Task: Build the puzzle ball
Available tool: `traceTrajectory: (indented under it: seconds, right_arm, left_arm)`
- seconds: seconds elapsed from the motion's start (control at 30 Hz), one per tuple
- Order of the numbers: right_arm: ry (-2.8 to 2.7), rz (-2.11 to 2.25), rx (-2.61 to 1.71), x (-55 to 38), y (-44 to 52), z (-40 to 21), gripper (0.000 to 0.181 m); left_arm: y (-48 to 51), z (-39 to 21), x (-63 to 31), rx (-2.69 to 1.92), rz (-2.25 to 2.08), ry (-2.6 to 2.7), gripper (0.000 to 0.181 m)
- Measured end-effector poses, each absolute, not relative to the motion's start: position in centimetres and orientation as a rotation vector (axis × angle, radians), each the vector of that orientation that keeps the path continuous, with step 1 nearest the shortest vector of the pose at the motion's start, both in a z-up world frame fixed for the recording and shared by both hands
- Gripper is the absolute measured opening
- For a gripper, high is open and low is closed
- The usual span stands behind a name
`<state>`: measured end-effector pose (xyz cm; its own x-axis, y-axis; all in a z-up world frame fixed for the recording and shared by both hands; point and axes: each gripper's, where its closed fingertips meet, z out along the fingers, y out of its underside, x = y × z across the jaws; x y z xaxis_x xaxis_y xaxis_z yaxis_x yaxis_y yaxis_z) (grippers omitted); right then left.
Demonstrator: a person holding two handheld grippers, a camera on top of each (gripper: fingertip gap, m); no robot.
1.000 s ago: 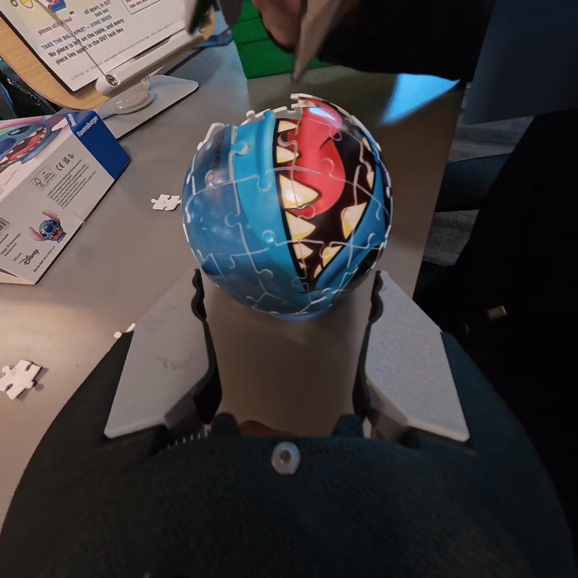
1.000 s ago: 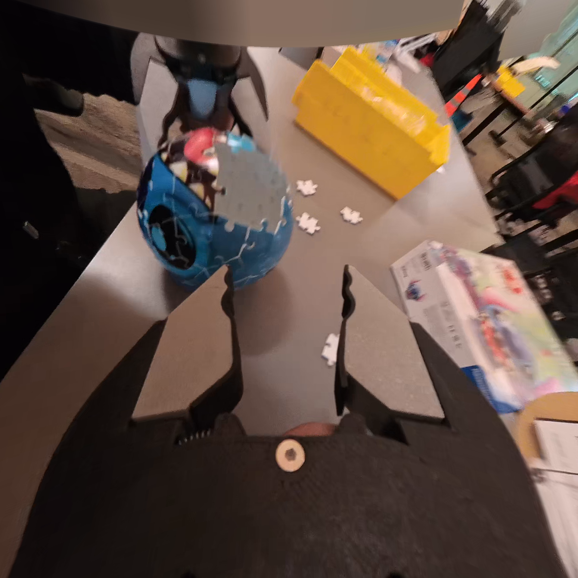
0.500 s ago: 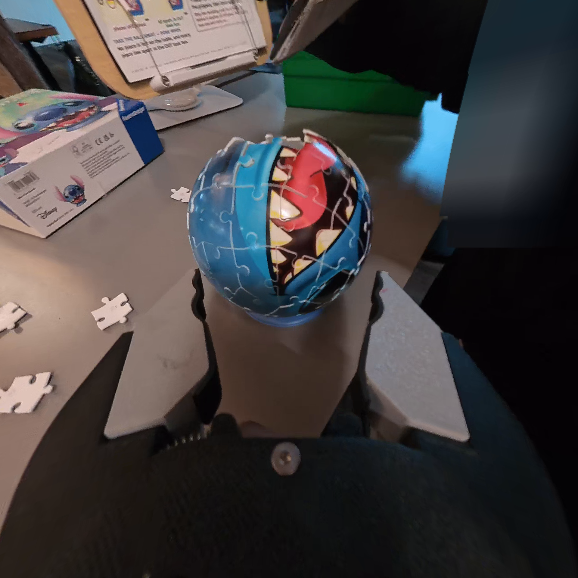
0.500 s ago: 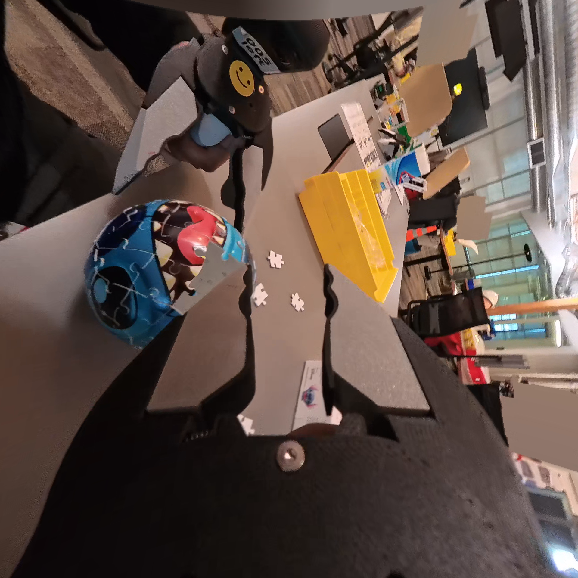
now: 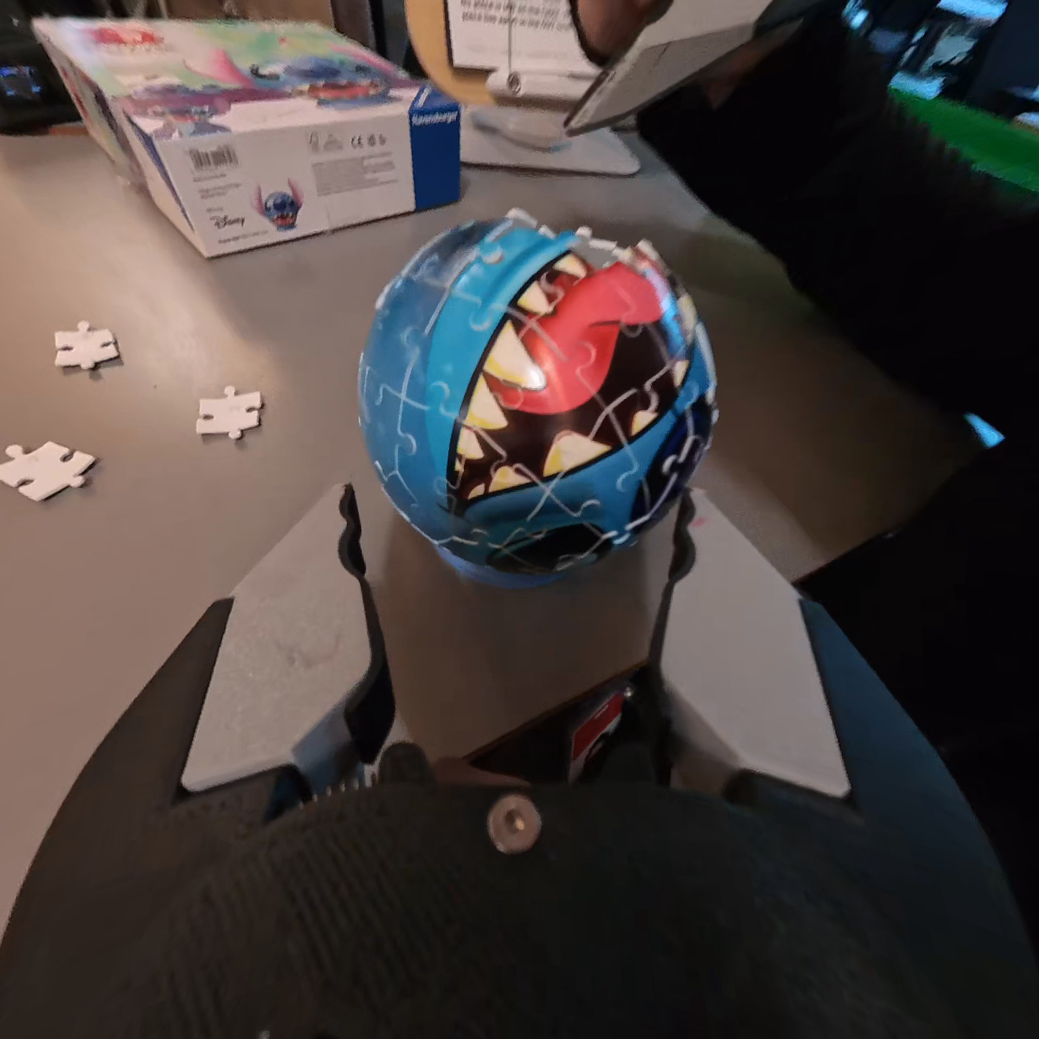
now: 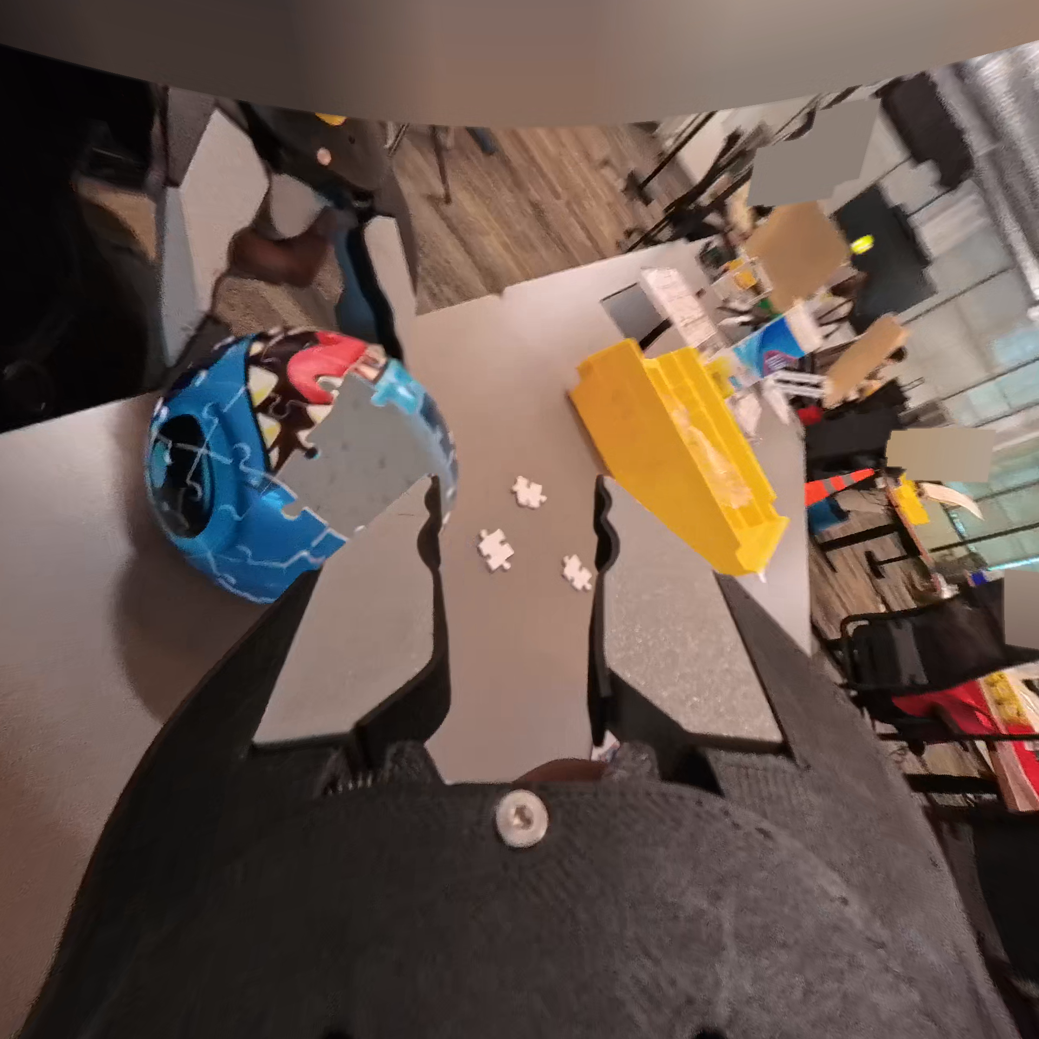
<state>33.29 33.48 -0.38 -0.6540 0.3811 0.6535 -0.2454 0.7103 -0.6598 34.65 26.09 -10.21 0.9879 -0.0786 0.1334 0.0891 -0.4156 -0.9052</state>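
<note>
Ball (image 5: 537,393): glossy curved plastic puzzle pieces, mostly blue, with a printed black mouth, cream teeth and red tongue. It stands on a low blue ring base on the table (image 5: 168,562), near the table's edge. Incomplete: the right wrist view shows a jagged-edged opening in the shell (image 6: 360,461), with the matt grey inside of the far pieces visible through it.

Left hand-held gripper (image 5: 514,506): two flat grey fingers with black notched inner edges, spread wide apart, empty, tips just short of the ball on either side of its base.

Right hand-held gripper (image 6: 514,506): same build, fingers apart, holding nothing, raised above the table; its left finger overlaps the ball's lower side in the view, contact cannot be told.

Loose pieces: three white-backed, knobbed pieces (image 5: 229,411) lying flat on the table to the left of the ball; in the right wrist view, three (image 6: 495,550) seen between the fingers.

Box (image 5: 270,140): printed card, white and blue sides, lying beyond the ball.

Bin (image 6: 674,461): yellow moulded plastic, ribbed, on the table beyond the pieces.

Table: smooth matt grey top.
</note>
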Motion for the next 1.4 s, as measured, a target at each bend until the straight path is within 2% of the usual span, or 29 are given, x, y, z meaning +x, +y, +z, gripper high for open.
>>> traceTrajectory:
  seconds: [0.07,0.1,0.47,0.77,1.07,1.4]
  right_arm:
    - [-2.1,0.905,-0.042,33.3,32.6,-0.9,0.054]
    - [-2.108,0.906,0.004,33.5,31.9,-1.0,0.05]
    - [-2.069,0.782,0.215,32.8,29.6,-2.6,0.035]
    - [-2.044,0.675,0.326,32.1,28.5,-4.0,0.034]
    - [-2.019,0.685,0.393,32.4,27.7,-4.1,0.016]
    - [-1.972,0.657,0.429,32.1,27.8,-4.2,0.012]
  left_arm:
    - [26.4,-11.1,34.6,-2.013,-0.178,-0.005,0.116]
    - [26.6,-11.3,34.6,-2.016,-0.193,-0.011,0.118]
    - [25.1,-12.2,32.0,-2.036,-0.247,-0.07,0.117]
    - [24.9,-12.5,31.2,-2.035,-0.242,-0.067,0.117]
    - [24.9,-12.4,31.2,-2.033,-0.239,-0.07,0.115]
    - [25.0,-12.5,31.3,-2.027,-0.248,-0.071,0.115]
